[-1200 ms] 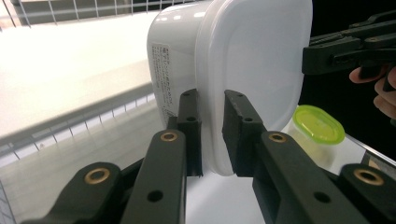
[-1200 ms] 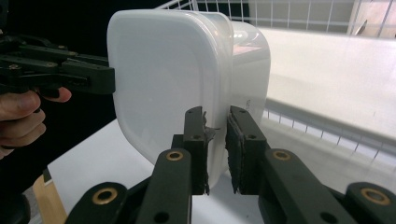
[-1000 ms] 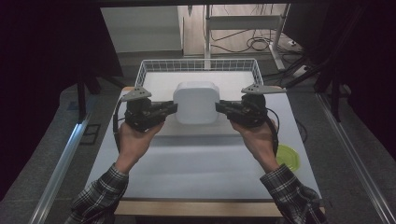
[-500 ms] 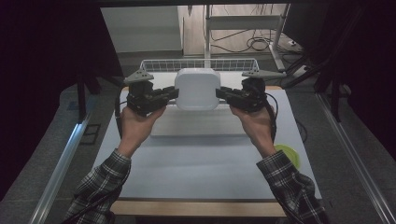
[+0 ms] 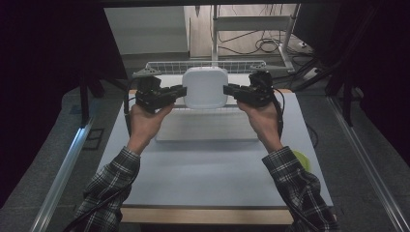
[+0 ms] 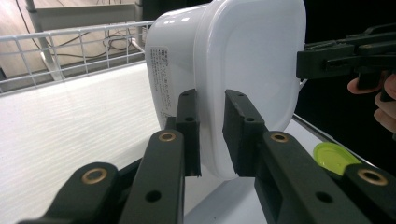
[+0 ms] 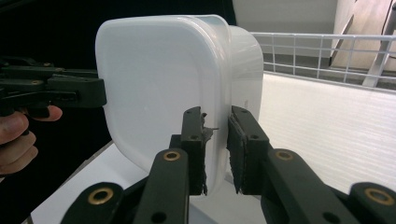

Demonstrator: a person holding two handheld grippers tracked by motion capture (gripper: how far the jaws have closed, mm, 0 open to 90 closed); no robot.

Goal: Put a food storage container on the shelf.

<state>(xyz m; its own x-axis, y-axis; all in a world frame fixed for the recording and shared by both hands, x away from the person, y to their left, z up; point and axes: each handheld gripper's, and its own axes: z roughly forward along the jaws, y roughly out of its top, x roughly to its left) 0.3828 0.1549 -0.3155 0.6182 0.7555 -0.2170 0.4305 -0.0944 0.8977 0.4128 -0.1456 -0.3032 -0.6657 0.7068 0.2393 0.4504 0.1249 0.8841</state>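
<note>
A white table (image 5: 212, 164) runs across the high view, and a white wire basket (image 5: 203, 67) stands at its far end with a pale flat tray (image 5: 205, 131) lying on the tabletop just in front of it. Above the basket's near edge a white lidded plastic container (image 5: 205, 87) hangs in the air, held level between two hands in plaid sleeves. The left gripper (image 5: 180, 92) pinches the rim on the container's left side, its jaws pressed onto the lid's edge in the left gripper view, lid (image 6: 252, 60) on one side and label-bearing body on the other. The right gripper (image 5: 228, 90) clamps the opposite rim in the same way. A small yellow-green lid (image 5: 302, 157) lies near the table's right edge.
</note>
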